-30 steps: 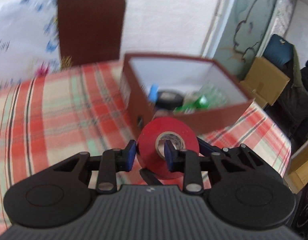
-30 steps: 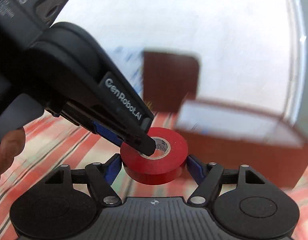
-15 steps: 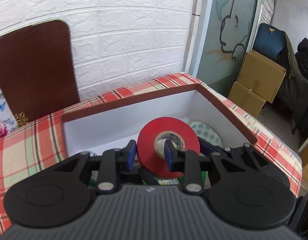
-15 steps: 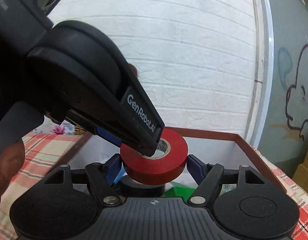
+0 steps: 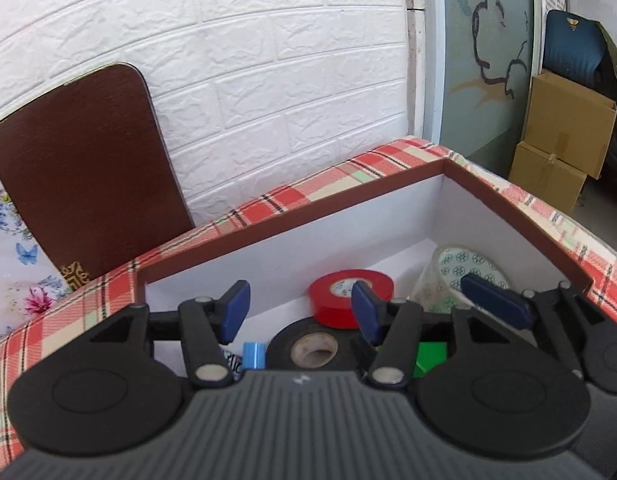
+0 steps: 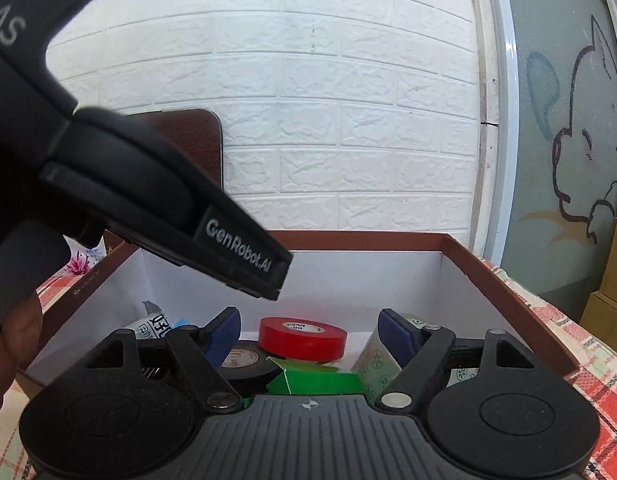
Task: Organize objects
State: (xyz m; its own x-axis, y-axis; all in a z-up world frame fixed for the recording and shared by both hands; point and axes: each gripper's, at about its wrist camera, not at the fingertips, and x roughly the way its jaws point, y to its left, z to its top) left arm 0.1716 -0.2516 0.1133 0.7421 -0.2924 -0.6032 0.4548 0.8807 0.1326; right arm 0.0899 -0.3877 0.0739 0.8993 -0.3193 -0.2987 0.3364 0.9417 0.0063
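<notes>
The red tape roll (image 5: 350,297) lies flat inside the brown box with white walls (image 5: 292,236), on other items; it also shows in the right wrist view (image 6: 302,338). My left gripper (image 5: 300,312) is open and empty above the box, its blue pads apart. My right gripper (image 6: 310,334) is open and empty, its pads either side of the red roll but above it. The left gripper's body (image 6: 180,216) crosses the right wrist view. A black tape roll (image 5: 312,350), a green packet (image 6: 316,382) and a patterned clear tape roll (image 5: 464,272) also lie in the box.
The box (image 6: 508,276) stands on a red plaid tablecloth (image 5: 268,204) against a white brick wall. A brown chair back (image 5: 80,168) stands behind the table. Cardboard boxes (image 5: 564,136) are stacked at the right. A blue cap (image 5: 253,354) and a labelled tube (image 6: 154,324) lie in the box.
Both grippers opened and let go of the red tape roll, which dropped into the box and now lies flat there. The grippers stay over the box.
</notes>
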